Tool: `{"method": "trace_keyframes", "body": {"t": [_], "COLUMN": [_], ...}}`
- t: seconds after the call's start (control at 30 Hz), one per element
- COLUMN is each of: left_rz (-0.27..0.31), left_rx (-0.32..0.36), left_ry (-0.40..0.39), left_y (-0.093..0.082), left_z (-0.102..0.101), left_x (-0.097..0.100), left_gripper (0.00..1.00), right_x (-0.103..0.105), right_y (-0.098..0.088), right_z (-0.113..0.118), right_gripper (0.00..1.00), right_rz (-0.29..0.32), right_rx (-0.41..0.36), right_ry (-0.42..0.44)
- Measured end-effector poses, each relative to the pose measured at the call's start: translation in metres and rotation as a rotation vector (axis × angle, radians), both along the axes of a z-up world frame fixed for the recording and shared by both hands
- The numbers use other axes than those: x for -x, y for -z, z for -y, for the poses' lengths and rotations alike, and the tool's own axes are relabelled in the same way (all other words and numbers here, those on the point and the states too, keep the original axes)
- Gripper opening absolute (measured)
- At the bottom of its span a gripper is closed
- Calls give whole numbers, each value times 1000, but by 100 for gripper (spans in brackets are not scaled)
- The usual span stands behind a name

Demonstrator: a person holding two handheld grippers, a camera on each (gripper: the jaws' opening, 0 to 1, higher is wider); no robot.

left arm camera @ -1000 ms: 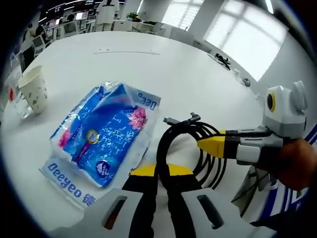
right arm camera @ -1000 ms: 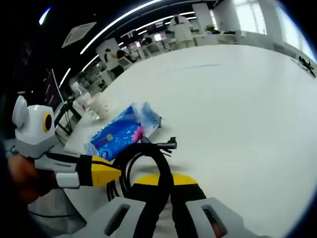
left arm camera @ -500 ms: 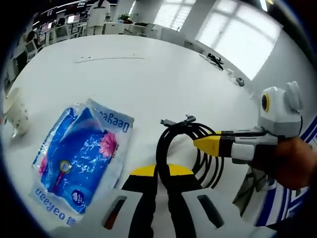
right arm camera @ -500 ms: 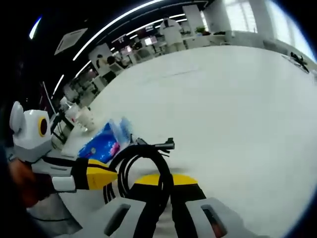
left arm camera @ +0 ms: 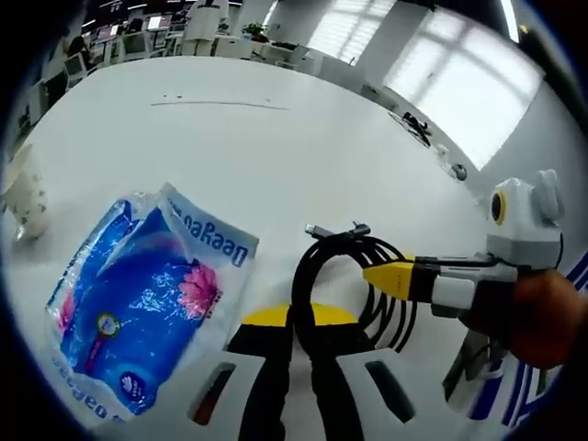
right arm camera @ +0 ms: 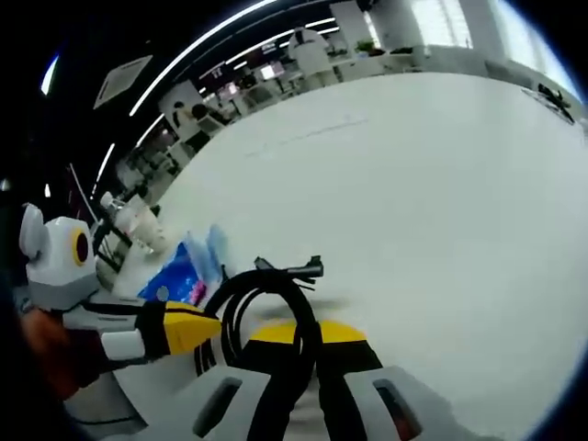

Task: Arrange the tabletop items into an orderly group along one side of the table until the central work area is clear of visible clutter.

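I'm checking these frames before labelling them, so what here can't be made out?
- Left gripper view: the white paper cup is cut off by the left edge.
- Left gripper view: the coiled black cable runs behind the yellow-tipped jaws near the bottom, hiding its lower loops.
- Right gripper view: the blue plastic tissue pack is small, blurred and partly behind the cable.

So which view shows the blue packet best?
The left gripper view: the blue packet lies nearly whole on the white table, its print visible. The right gripper view shows a small part behind the left gripper.
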State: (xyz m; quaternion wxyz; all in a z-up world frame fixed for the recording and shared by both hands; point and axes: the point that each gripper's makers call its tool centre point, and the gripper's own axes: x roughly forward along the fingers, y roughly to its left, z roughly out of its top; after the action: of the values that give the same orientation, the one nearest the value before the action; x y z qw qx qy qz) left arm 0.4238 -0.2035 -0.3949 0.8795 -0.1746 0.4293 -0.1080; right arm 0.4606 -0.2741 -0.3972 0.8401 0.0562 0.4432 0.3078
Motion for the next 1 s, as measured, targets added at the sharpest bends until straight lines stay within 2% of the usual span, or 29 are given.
{"method": "trace_keyframes", "body": {"t": [0.07,0.2,0.33,0.6,0.7,0.73,0.83,1.0], "left_rz": [-5,-7,-12,-15,-2,1,-6,10], "left_rx": [3,5,7,13,0,-24,-19,-37], "left_ry": [-7,-20,-36,-64,-65,-41,-35,-1], "left_y": [0,0,0,-2,-6,-6,-5,-10], "left_z": [1,0,0,-8,-9,-9,-9,-11], "left_x": [-1,-5,-9,-15,-13,-10,-5,0], "left_gripper": [3,3,3,5,6,7,10,8], "right_x": [-10,-10,-26,-21,-22,-22,-22,-25], "right_y": [2,1,6,0,6,5,1,-7], "right_z": [-2,1,-2,-8,-10,-10,-10,-14], "right_gripper": [3,3,3,4,6,6,8,12], "right_rz": [-4,-17,-34,-44,-64,-58,-39,-13], "right_rx": [2,-1,-13,-15,-18,-17,-5,-19], "right_ry": [-9,-24,-10,-9,-12,-20,-30,-32]}}
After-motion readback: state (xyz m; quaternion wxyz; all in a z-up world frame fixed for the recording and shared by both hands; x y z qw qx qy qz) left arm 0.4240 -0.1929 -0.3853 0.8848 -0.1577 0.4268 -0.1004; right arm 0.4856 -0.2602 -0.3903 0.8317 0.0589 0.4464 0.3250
